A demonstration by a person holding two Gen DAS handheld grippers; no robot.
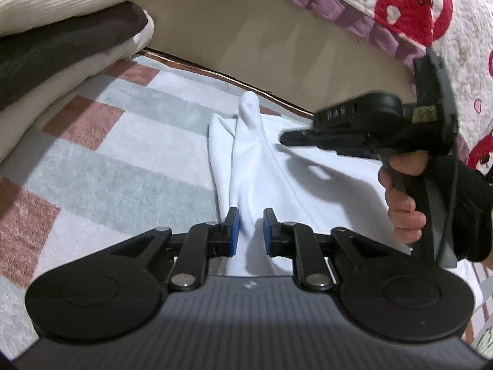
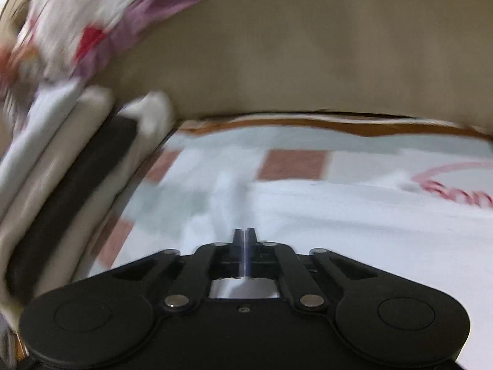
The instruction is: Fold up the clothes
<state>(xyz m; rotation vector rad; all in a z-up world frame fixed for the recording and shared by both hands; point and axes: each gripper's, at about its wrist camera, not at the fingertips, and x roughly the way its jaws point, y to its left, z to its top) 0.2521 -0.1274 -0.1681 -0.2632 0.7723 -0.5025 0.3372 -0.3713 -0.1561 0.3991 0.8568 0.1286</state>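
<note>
- Rug [image 1: 101,166]: checked in pale grey, white and pink, it bears everything; a beige wall runs along its far edge, a quilt [image 1: 409,9] with red hearts hangs above, and a pile of folded bedding [image 1: 61,46] stands at the left.
- Cloth [image 1: 255,166]: a white garment lying on the rug, flat toward the right, with a raised ridge running from the near edge away to a peaked tip. It looks thin, light and limp, so I judge it will sag and slide rather than hold a shape; it should be taken at an edge or on the ridge, pinching few layers.
- Right gripper [image 2: 245,236]: jaws closed together, a thin sliver of white between them; this view is blurred, so the pinch on the cloth is likely, not sure. A hand [image 1: 403,197] holds its handle.
- Left gripper [image 1: 251,228]: jaws narrowly apart, straddling the ridge at its near end, pads not pressing it.
</note>
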